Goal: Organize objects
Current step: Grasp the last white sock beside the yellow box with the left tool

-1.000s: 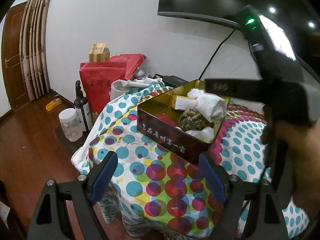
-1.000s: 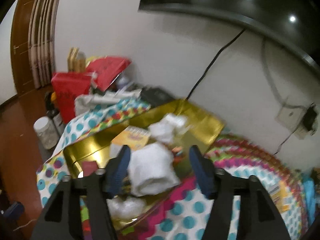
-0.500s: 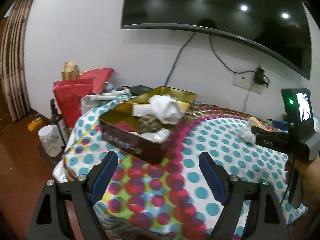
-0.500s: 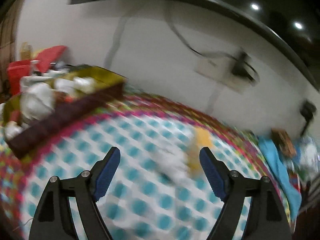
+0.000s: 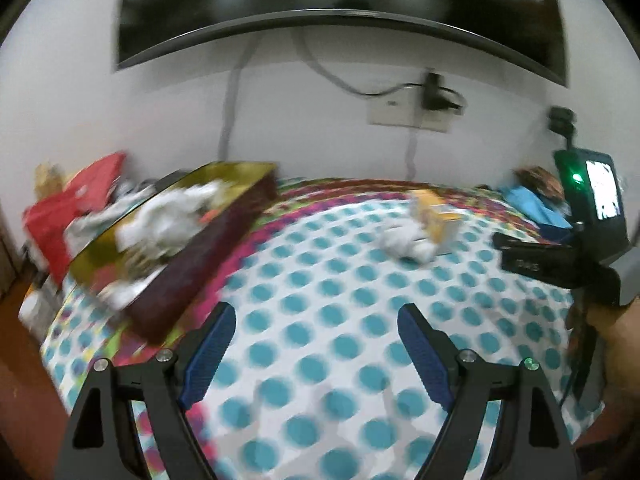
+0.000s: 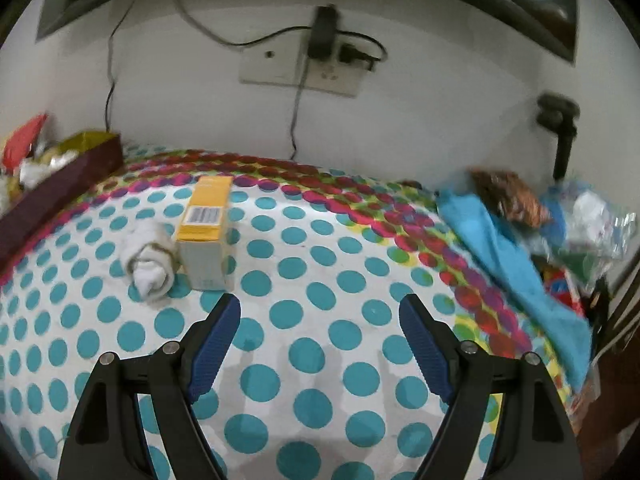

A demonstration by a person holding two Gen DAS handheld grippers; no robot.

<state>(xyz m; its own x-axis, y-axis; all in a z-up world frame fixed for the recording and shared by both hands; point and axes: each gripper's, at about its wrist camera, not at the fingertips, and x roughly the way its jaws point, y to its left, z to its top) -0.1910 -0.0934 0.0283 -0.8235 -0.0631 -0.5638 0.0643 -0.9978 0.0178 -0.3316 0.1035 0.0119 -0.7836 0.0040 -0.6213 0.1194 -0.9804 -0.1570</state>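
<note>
Both grippers hung over the polka-dot tablecloth [image 6: 320,264] with nothing between the fingers: the right gripper [image 6: 320,320] had its jaws spread wide, and so did the left gripper [image 5: 316,330]. In the right wrist view, the yellow box [image 6: 206,224] lay at about 10 o'clock from the fingertips, with the rolled white cloth [image 6: 150,258] touching its left side. The dark tin [image 6: 60,184] of stuff sat at 9 o'clock by the table edge. There was plenty of bare cloth around the box.
</note>
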